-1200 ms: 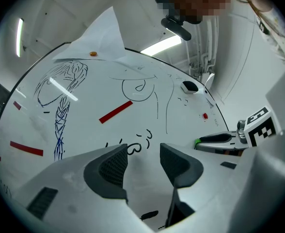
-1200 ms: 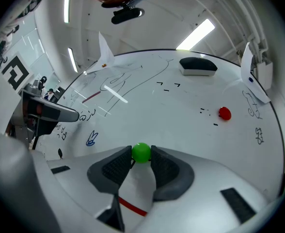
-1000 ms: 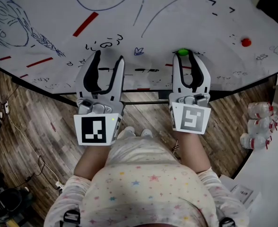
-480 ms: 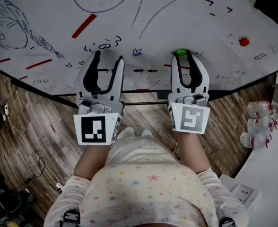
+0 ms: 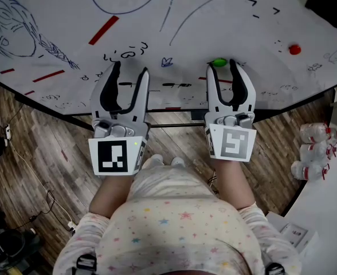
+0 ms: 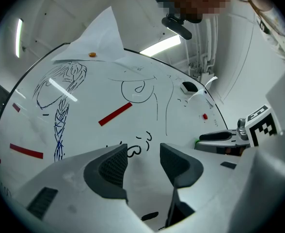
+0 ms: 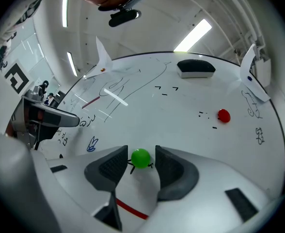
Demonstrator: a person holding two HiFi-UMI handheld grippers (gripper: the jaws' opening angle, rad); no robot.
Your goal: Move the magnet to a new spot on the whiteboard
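Both grippers up at the whiteboard (image 5: 226, 27), green magnet (image 7: 141, 158) between the right one's tips.

Right gripper (image 5: 222, 69): jaws spread, one tip on either side of the green magnet, a sliver of board showing on each side of it, so no pinch. The magnet sits on the board near its lower edge, over a small black scribble, with a red line just below it. Left gripper (image 5: 130, 72): jaws spread wide, nothing between them but bare board and black squiggles. It is beside the right gripper, also near the lower edge. Red magnet (image 5: 294, 49) well off to the right of the green one. Black eraser (image 7: 196, 68) higher up the board. Pen sketch of a braided head (image 6: 60, 89) at far left. Bottles (image 5: 314, 148) on the wood floor (image 5: 42, 153), right side.
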